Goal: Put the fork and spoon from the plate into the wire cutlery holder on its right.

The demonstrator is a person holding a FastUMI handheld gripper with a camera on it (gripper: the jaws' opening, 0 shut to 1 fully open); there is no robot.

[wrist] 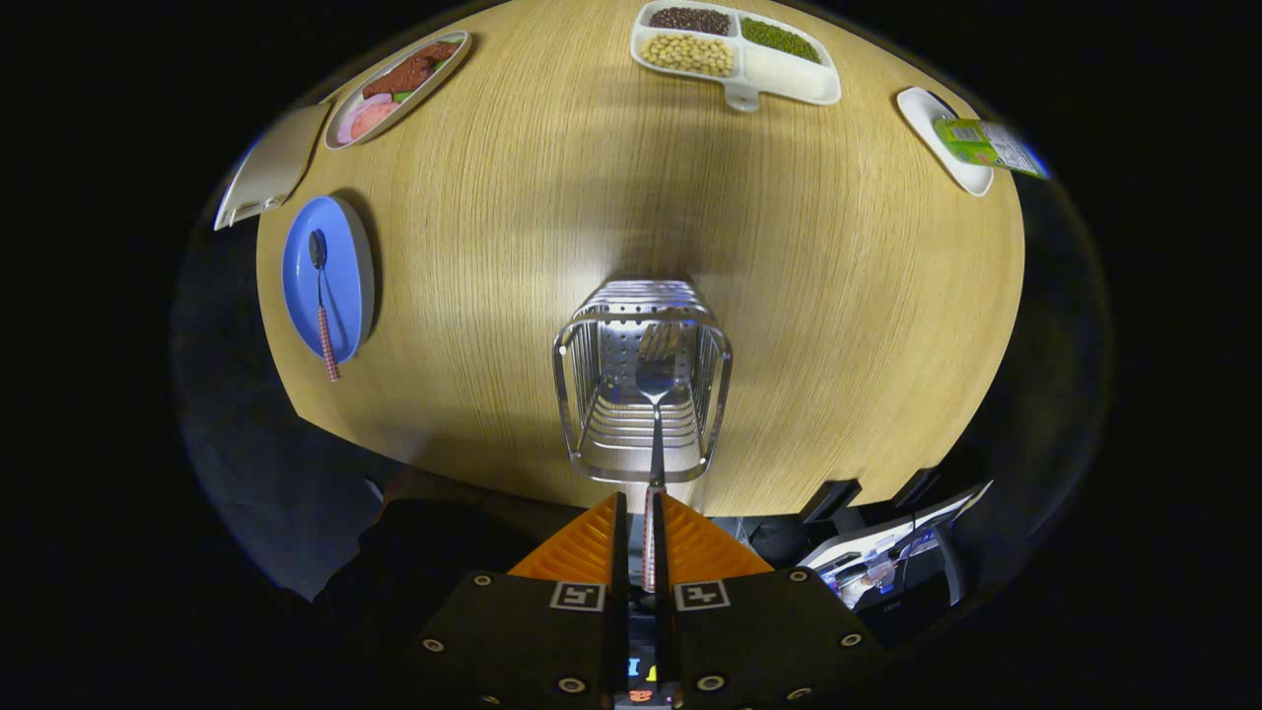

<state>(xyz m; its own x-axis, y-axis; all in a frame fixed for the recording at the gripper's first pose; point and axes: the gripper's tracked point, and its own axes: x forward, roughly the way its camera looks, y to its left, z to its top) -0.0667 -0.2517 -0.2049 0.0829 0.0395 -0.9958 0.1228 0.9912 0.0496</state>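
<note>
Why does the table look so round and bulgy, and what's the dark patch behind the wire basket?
Gripper view: the fisheye lens bends the wooden table into a dome; the dark band beyond the wire cutlery holder is shadow; the gripper, shut on a utensil, looks sharp.

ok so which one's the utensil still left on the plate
On the round wooden table, find the blue plate beyond the tool's fingers, left of the wire cutlery holder. The metal utensil with a checked red handle lies across it.

Fork [655, 394] over wire holder [641, 385] — spoon [321, 296] on plate [340, 296]
</note>
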